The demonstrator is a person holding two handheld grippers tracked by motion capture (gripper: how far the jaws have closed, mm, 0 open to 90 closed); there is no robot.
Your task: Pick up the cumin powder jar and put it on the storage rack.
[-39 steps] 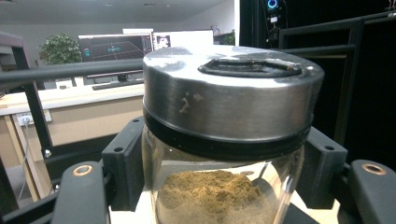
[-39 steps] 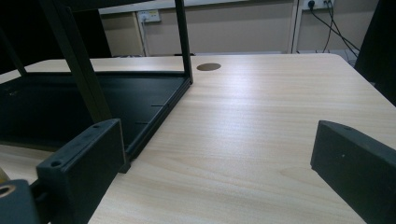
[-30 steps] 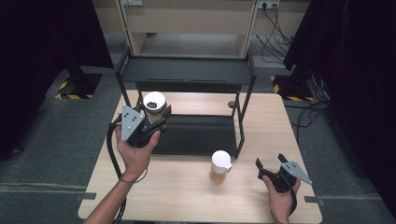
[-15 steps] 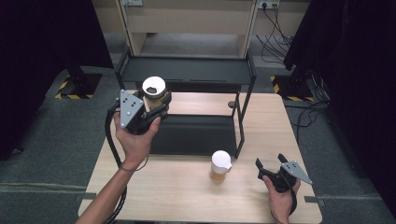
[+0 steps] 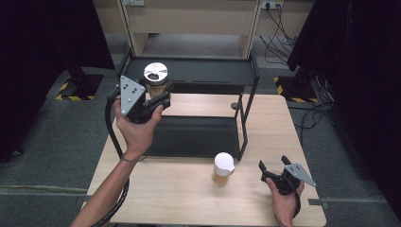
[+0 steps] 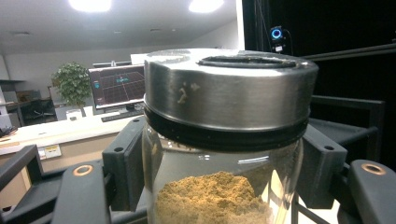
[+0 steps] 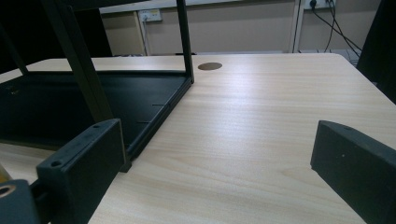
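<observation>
My left gripper (image 5: 160, 94) is shut on a glass jar (image 5: 155, 79) with a silver metal lid, held upright in the air above the left end of the black two-tier rack (image 5: 198, 137). In the left gripper view the glass jar (image 6: 224, 154) stands between the jaws, half full of brown powder. A second jar with a white lid (image 5: 223, 168) stands on the wooden table (image 5: 179, 198) in front of the rack. My right gripper (image 5: 274, 169) rests low at the table's right front, open, with nothing between its fingers (image 7: 81, 163).
The rack has a lower tray (image 7: 70, 107) on the table and an upper shelf (image 5: 208, 73) on thin black posts. A round cable hole (image 7: 209, 66) lies in the tabletop behind the rack. Bare wood stretches to the right of the rack.
My left hand has lifted the silver-lidded jar higher and a little farther back, toward the rack's upper shelf. The right gripper and the white-lidded jar have stayed put.
</observation>
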